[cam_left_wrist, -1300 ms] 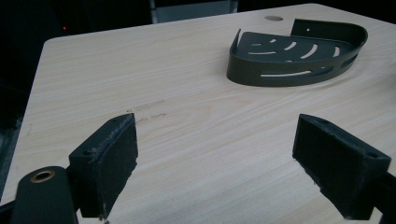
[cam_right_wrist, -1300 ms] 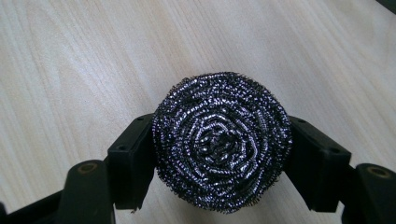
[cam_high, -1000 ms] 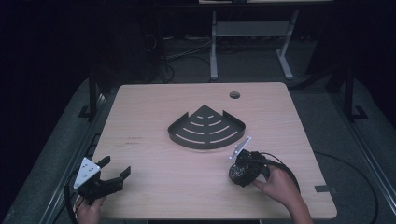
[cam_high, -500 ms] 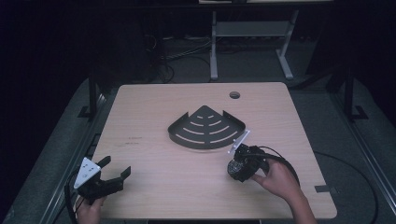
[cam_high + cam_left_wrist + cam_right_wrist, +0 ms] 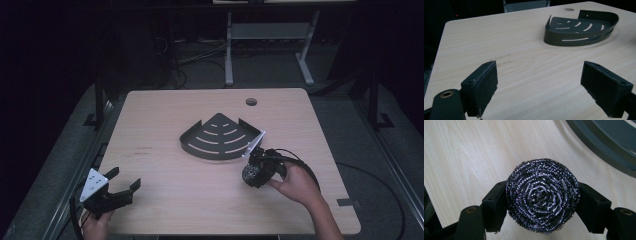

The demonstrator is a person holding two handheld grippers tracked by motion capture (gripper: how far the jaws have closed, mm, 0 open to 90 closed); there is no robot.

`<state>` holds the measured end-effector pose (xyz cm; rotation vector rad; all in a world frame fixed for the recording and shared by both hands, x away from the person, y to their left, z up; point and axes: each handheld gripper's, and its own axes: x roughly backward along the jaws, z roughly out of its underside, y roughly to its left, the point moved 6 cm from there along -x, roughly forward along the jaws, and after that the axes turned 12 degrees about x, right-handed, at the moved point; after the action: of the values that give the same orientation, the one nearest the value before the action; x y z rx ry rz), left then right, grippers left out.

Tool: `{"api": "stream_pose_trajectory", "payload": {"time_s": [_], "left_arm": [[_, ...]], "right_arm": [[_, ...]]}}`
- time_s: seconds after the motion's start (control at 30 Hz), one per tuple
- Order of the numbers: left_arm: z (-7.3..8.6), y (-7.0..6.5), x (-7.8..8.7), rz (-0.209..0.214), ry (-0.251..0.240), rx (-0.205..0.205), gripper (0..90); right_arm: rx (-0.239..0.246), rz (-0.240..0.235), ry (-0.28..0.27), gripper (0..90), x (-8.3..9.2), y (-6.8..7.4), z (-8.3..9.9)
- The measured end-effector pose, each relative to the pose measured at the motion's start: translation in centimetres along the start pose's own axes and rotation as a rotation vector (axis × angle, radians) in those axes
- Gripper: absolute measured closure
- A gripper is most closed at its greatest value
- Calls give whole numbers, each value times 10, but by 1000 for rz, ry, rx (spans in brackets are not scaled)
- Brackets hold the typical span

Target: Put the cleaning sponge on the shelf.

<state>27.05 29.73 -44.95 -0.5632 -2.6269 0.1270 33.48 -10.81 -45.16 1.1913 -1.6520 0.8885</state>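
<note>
Scourer (image 5: 542, 195), a steel-wool ball, is pinched between the jaws of the right gripper (image 5: 251, 172) near the table's (image 5: 165, 210) right front corner, just in front of the rack (image 5: 220, 137). Carry it level over the rack's low curved wall and keep the grip firm, since the ball looks springy. Left gripper (image 5: 122, 187) sits spread at the left front corner; open tabletop lies on every side of the centred rack.

Looks like a lab or test room: dim, dark-walled, with a lone pale wooden table (image 5: 165, 115) bearing a cable hole (image 5: 251, 102), loose cables (image 5: 200, 62) across grey floor, and a white metal stand (image 5: 270, 35) behind.
</note>
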Motion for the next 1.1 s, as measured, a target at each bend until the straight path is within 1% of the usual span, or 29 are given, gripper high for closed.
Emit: {"api": "stream_pose_trajectory", "payload": {"time_s": [0.3, 0.4, 0.6, 0.77, 0.8, 0.93, 1.1], "left_arm": [[-1, 0, 0, 1, -6, 4, 134], [-1, 0, 0, 2, -6, 5, 133], [-1, -1, 0, 4, -4, 3, 133], [-1, -1, 0, 5, -4, 3, 133], [-1, 0, 0, 5, -5, 4, 133], [-1, 0, 0, 4, -7, 5, 133], [-1, -1, 0, 5, -9, 5, 133]], "right_arm": [[17, 1, 16, 305, 6, -8, -12], [15, -3, 7, 306, 8, -11, -16], [21, -2, 10, 305, 11, -17, -23], [25, -4, 20, 305, 11, -21, -28], [28, -5, 26, 305, 11, -22, -31], [31, -8, 23, 305, 12, -24, -35], [39, -6, 32, 305, 12, -27, -42]]}}
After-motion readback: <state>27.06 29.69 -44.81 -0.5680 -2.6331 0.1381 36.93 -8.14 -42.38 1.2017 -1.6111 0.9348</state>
